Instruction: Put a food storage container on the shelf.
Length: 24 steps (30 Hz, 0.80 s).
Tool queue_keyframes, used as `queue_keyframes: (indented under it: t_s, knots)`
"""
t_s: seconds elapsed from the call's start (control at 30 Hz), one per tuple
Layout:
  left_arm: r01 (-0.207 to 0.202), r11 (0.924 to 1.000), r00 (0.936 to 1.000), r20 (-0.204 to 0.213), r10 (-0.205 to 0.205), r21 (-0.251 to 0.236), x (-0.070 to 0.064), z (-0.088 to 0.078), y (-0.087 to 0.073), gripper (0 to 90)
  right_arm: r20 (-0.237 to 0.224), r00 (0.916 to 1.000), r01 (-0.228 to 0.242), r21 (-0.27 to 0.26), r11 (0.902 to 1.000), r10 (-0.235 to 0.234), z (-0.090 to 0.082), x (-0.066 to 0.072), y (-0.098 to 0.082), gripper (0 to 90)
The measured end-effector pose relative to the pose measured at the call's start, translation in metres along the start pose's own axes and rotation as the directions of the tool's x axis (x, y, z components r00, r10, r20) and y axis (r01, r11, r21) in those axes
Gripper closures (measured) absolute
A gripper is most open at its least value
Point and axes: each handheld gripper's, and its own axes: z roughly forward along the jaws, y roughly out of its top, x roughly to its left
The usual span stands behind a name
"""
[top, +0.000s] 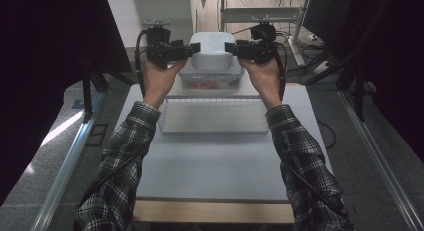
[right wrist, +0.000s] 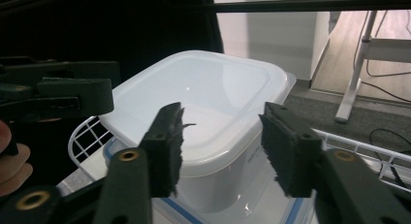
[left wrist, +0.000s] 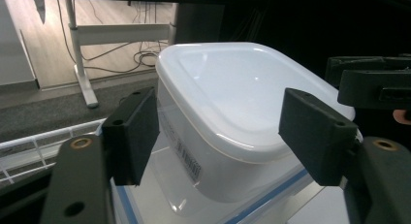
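I hold both forearms stretched toward twelve o'clock, checked sleeves up to the wrists. My left gripper [top: 194, 47] sits at eleven o'clock and points toward three; my right gripper [top: 231, 47] sits at one o'clock and points toward nine. Each has its jaws parted, pads pressing on nothing.

Black-and-white plaid sleeves [top: 122, 156]
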Motion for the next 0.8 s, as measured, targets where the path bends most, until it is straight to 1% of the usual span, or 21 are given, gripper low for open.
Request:
queue_keyframes:
  t_s: [0.07,0.17,0.23,0.3,0.33,0.37,0.4,0.53,0.6,0.7,0.73,0.8]
  knots:
    - [0.003,1.0000,0.9997,0.023,-0.003,0.000,-0.001,-0.002,0.000,26.3,-0.016,0.9998,0.008,0.001,1.0000,-0.008,-0.002,0.000,0.000,43.2]
    - [-0.014,0.9999,0.9988,0.046,0.014,-0.007,-0.003,-0.007,-0.002,21.7,-0.042,0.9989,0.020,-0.005,0.9998,-0.020,-0.008,0.001,-0.002,36.3]
    - [-0.029,0.9996,0.9986,0.045,0.028,0.007,-0.004,-0.010,-0.004,16.5,-0.061,0.9977,0.030,-0.007,0.9995,-0.030,-0.011,0.001,-0.005,32.1]
    - [-0.035,0.9992,0.9980,0.053,0.034,0.017,-0.005,-0.012,-0.008,13.7,-0.070,0.9967,0.041,0.001,0.9991,-0.041,-0.014,0.001,-0.007,27.7]
    - [-0.046,0.9985,0.9971,0.062,0.044,0.030,-0.006,-0.014,-0.010,12.4,-0.070,0.9963,0.050,0.004,0.9988,-0.049,-0.015,0.001,-0.010,25.3]
    - [-0.053,0.9980,0.9960,0.073,0.051,0.034,-0.006,-0.015,-0.012,11.3,-0.074,0.9958,0.056,0.005,0.9984,-0.055,-0.017,0.001,-0.013,24.1]
    - [-0.061,0.9975,0.9951,0.080,0.058,0.037,-0.007,-0.017,-0.014,10.5,-0.085,0.9946,0.060,0.004,0.9982,-0.059,-0.019,0.001,-0.015,22.6]
    - [-0.089,0.9950,0.9913,0.101,0.084,0.045,-0.009,-0.022,-0.022,7.8,-0.101,0.9922,0.074,0.008,0.9972,-0.073,-0.025,0.000,-0.025,18.4]
    - [-0.107,0.9929,0.9895,0.102,0.102,0.050,-0.010,-0.025,-0.027,7.2,-0.112,0.9906,0.079,0.007,0.9969,-0.077,-0.028,0.000,-0.029,16.8]
    - [-0.136,0.9889,0.9867,0.098,0.130,0.061,-0.013,-0.028,-0.033,6.2,-0.115,0.9889,0.095,0.009,0.9954,-0.094,-0.032,-0.001,-0.036,14.5]
    - [-0.142,0.9880,0.9861,0.096,0.136,0.061,-0.014,-0.029,-0.035,6.1,-0.115,0.9886,0.100,0.010,0.9950,-0.098,-0.033,-0.001,-0.038,14.3]
    - [-0.144,0.9878,0.9847,0.108,0.137,0.059,-0.015,-0.030,-0.039,5.2,-0.121,0.9874,0.105,0.012,0.9944,-0.103,-0.034,-0.001,-0.043,13.3]
